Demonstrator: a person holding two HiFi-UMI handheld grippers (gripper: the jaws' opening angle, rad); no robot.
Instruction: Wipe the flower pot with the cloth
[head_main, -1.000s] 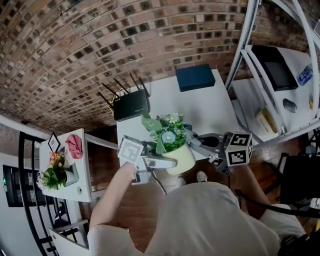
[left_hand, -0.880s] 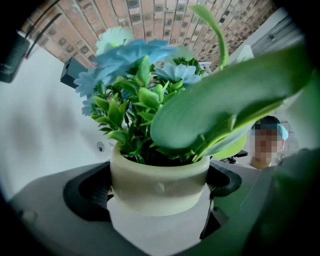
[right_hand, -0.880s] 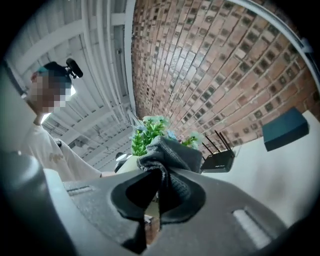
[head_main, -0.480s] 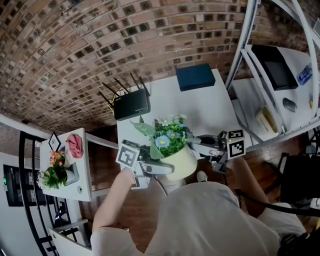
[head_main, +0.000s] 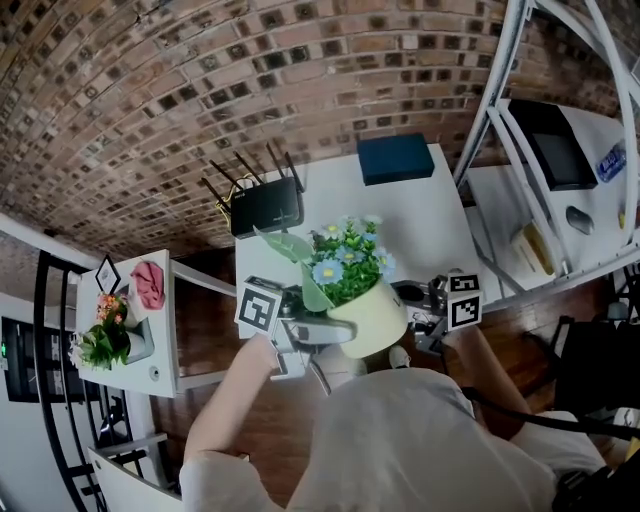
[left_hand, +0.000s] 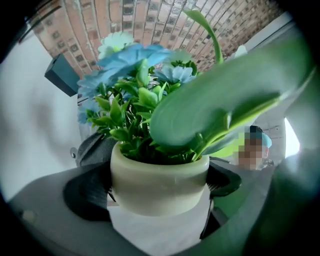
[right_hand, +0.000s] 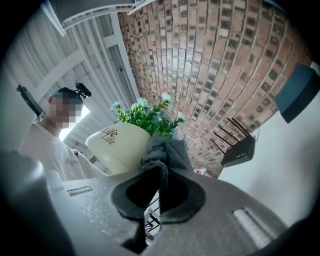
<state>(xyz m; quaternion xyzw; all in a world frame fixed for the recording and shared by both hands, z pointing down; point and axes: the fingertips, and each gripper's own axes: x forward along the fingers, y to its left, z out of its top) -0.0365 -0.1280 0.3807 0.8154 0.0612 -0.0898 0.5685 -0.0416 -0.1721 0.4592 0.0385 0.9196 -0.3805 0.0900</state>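
Two grippers meet at the cream flower pot (head_main: 378, 318) — the left gripper (left_hand: 159, 187) has its jaws clamped on the pot's sides, holding it tilted over the near edge of the white table (head_main: 420, 215). The right gripper (right_hand: 159, 192) pinches a grey cloth (right_hand: 167, 147) tight between its jaws, bunched end against the pot's wall — just below the blue flowers (head_main: 340, 262).

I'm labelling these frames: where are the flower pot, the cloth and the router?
flower pot (head_main: 377, 320): head view, cream side wall.
cloth (right_hand: 167, 148): right gripper view, bunched grey fold.
router (head_main: 268, 207): head view, black top.
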